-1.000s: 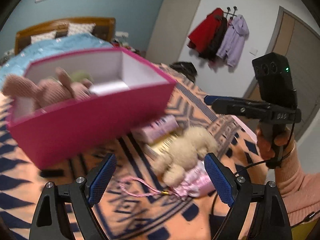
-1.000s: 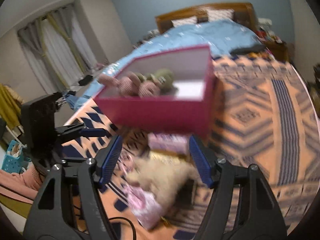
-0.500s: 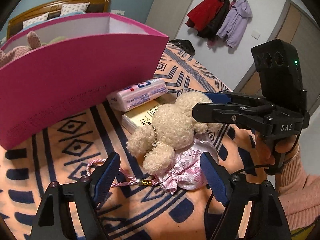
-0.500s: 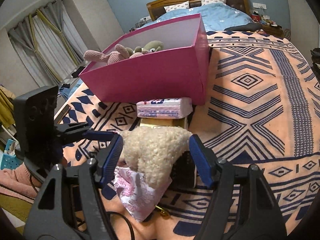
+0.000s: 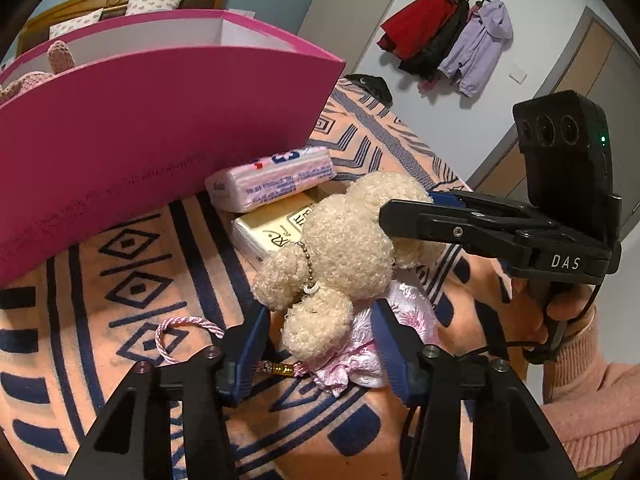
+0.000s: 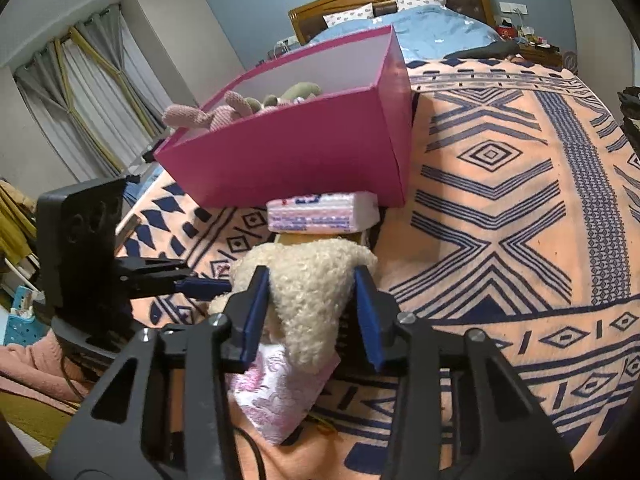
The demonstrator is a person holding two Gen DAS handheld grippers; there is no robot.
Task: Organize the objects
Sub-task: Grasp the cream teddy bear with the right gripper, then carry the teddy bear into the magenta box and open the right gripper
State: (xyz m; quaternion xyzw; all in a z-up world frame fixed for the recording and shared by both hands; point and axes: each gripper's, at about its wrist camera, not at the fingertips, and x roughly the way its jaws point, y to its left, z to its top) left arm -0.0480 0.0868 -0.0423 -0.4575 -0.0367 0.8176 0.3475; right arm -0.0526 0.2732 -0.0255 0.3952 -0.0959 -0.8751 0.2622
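Note:
A cream plush bear [image 5: 340,248] lies on a pink satin pouch [image 5: 400,328] on the patterned blanket. My right gripper [image 6: 310,312] has closed on the bear's body [image 6: 308,292]; its blue pads touch both sides. My left gripper [image 5: 320,344] has its jaws around the bear's lower end and the pouch, narrowed, with a slight gap showing. Behind the bear lie a pink tissue pack [image 5: 272,180] and a yellow pack [image 5: 272,232]. A magenta box [image 6: 304,148] holds knitted toys [image 6: 212,114].
A pink cord [image 5: 188,326] from the pouch trails on the blanket [image 6: 500,200]. A bed with blue bedding [image 6: 432,28] stands behind the box. Coats [image 5: 448,36] hang on the wall. Curtains [image 6: 92,92] are at the left.
Both grippers have moved down and in onto the bear. The right jaws narrowed from wide open to gripping the bear. The left jaws narrowed around its lower end.

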